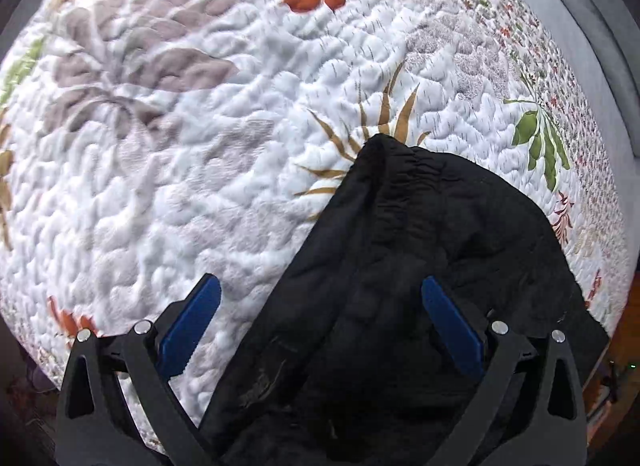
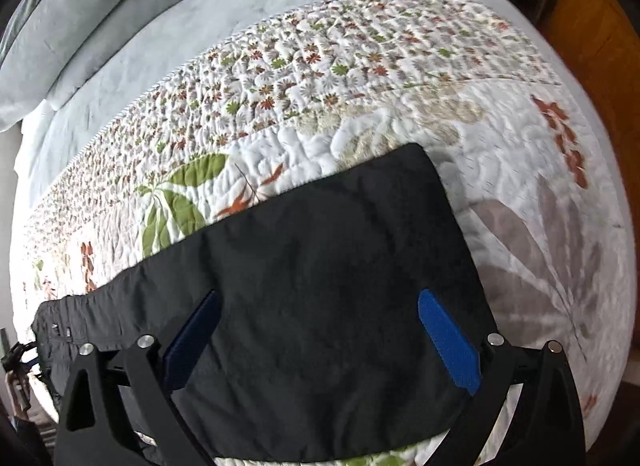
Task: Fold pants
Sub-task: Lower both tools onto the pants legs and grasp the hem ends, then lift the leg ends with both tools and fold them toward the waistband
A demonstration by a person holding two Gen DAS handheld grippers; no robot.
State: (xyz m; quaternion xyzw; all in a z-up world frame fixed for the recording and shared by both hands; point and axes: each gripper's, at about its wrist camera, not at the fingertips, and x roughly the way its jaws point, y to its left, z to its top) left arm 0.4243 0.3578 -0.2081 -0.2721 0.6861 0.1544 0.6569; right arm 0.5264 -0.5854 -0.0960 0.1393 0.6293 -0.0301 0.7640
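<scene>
Right wrist view: pants [image 2: 320,266] lay half-folded; right gripper [image 2: 320,330] and left gripper [image 1: 320,322] both spread, next probably regrasping an edge.

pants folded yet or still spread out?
Folded at least once: the black pants lie as a flat rectangle on the quilt; further folds, cannot tell.

left gripper [image 1: 320,306], fingers [image 1: 450,330] spread wide, hovers over bunched black pants [image 1: 420,246] on floral quilt [image 1: 180,165]
</scene>
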